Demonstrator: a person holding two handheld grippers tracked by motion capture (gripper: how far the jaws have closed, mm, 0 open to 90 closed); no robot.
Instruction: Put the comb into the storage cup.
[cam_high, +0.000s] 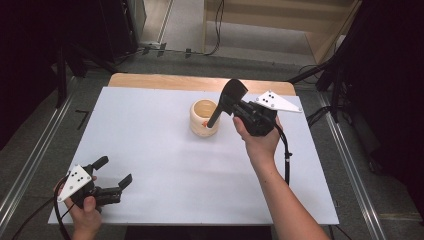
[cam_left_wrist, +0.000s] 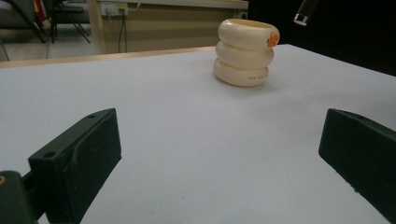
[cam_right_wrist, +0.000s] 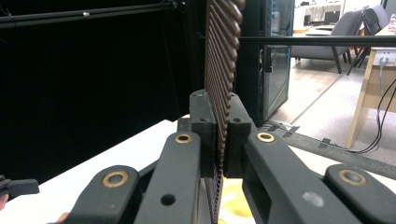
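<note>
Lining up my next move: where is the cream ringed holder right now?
In the high view, the cream ringed holder stands right of table centre, beside the right gripper.

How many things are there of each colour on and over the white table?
Cream: 1, the ribbed cup standing on the table.
Dark brown: 1, the ridged spatula held by the right gripper, reaching into the cup.
Black: 2, the right gripper and the left gripper, which is open.
Total: 4.
</note>
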